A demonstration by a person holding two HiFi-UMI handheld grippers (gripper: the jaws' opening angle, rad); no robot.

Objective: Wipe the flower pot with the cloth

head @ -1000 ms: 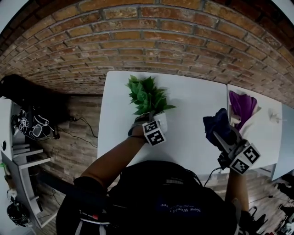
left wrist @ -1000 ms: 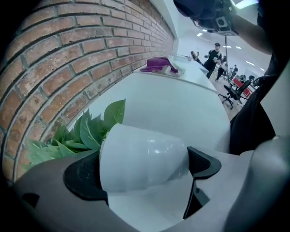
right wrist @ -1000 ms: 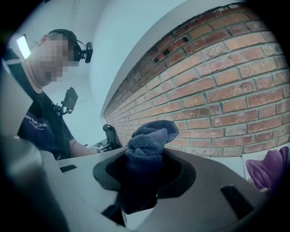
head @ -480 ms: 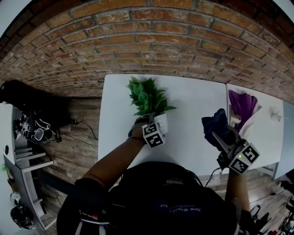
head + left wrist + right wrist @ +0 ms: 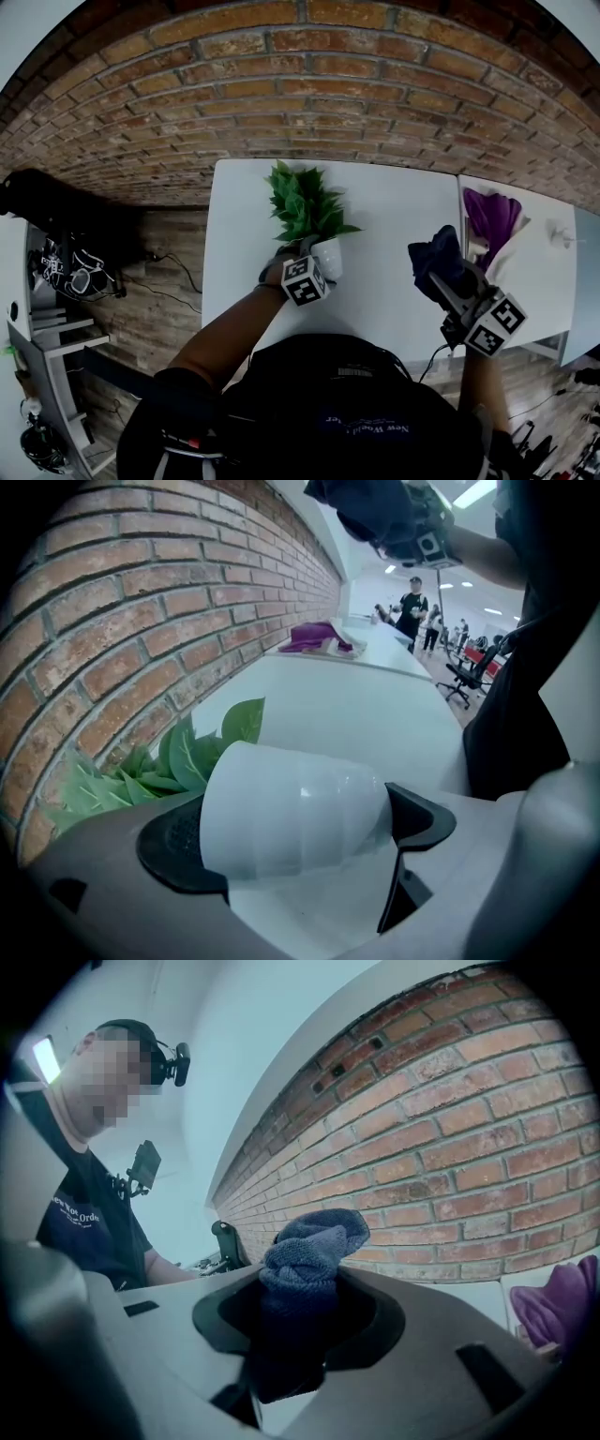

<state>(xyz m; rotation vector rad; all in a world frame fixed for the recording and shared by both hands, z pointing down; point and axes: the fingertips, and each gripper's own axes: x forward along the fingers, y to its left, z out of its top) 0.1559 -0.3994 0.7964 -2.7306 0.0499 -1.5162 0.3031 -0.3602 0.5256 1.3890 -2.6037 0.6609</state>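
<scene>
A white flower pot [image 5: 328,256] with a green leafy plant [image 5: 302,203] is tilted above the white table [image 5: 384,281]. My left gripper [image 5: 314,255] is shut on the pot; in the left gripper view the pot [image 5: 295,808] lies sideways between the two black pads [image 5: 417,819], leaves [image 5: 178,761] pointing toward the brick wall. My right gripper [image 5: 448,279] is raised at the right, shut on a bunched dark blue cloth [image 5: 434,255]. The cloth [image 5: 309,1255] sticks up from between the jaws in the right gripper view. Cloth and pot are apart.
A brick wall [image 5: 309,94] runs behind the table. On a second white table [image 5: 539,272] at the right lies a purple cloth [image 5: 492,216]. Left of the table, the wooden floor holds a dark bag [image 5: 66,211] and cables. The table's left edge is near my left arm.
The left gripper has lifted and tipped the pot slightly, with plant and pot shifting a little right. The right gripper with the cloth has edged left toward the pot.
</scene>
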